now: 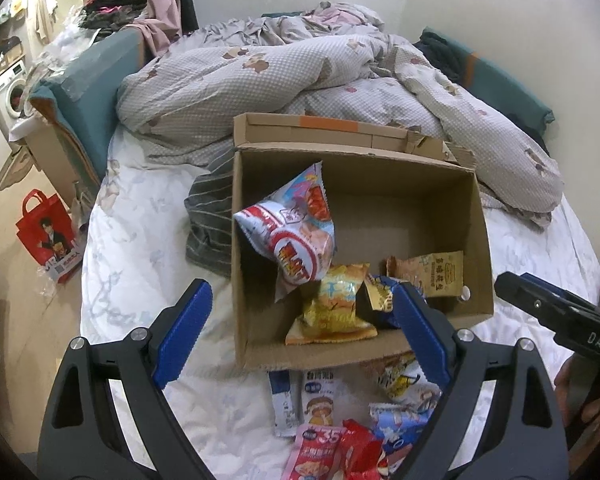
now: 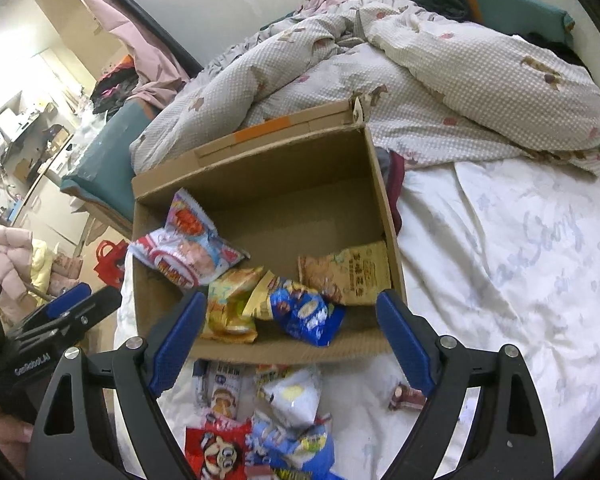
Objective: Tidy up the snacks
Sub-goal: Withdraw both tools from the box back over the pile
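Note:
An open cardboard box (image 1: 476, 232) (image 2: 384, 200) lies on the bed. Inside it, a big red, white and blue snack bag (image 1: 292, 232) (image 2: 188, 244) leans on the left wall. Beside it lie a yellow bag (image 1: 334, 308) (image 2: 230, 304), a blue bag (image 2: 304, 312) and a tan packet (image 1: 432, 272) (image 2: 348, 276). More snack packs (image 1: 340, 420) (image 2: 260, 428) are piled on the sheet in front of the box. My left gripper (image 1: 300, 332) hangs open above the box's near edge, holding nothing. My right gripper (image 2: 292, 344) is open too, over the same edge.
A rumpled quilt (image 1: 300, 80) (image 2: 420, 60) fills the bed behind the box. A striped grey cloth (image 1: 208, 224) lies at the box's left. One small brown packet (image 2: 406, 394) sits alone on the white sheet (image 2: 500, 260). A red bag (image 1: 46, 236) stands on the floor left of the bed.

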Demonstrator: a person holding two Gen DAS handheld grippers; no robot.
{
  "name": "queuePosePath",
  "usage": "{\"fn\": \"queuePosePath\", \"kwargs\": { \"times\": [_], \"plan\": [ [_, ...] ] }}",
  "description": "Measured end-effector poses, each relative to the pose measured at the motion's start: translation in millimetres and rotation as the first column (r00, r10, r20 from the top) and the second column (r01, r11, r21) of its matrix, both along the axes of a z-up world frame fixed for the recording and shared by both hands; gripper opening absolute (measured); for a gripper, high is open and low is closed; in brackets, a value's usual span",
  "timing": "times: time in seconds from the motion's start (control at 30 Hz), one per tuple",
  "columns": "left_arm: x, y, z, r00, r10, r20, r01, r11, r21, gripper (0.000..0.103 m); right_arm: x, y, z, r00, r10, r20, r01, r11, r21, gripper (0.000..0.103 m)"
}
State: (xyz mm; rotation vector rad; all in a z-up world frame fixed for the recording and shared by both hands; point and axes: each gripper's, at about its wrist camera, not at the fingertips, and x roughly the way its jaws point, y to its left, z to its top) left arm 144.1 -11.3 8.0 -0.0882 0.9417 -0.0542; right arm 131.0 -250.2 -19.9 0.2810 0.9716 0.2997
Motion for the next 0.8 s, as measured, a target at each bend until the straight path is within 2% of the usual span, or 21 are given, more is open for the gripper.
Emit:
{"fn": "queuePosePath", "kwargs": {
  "times": [0.47, 0.8],
  "plan": [
    [-48, 6, -14, 0.998, -0.015, -0.064, 0.013, 0.999, -0.032, 0.090, -54, -1, -11, 0.998, 0.016, -0.065, -0.016, 1.000, 0.003, 0.090],
    [-62, 10, -32, 0.991, -0.003, -0.136, -0.006, 0.998, -0.062, 0.090, -69, -2, -34, 0.988, 0.009, -0.154, -0.004, 0.999, 0.033, 0.090]
  ]
}}
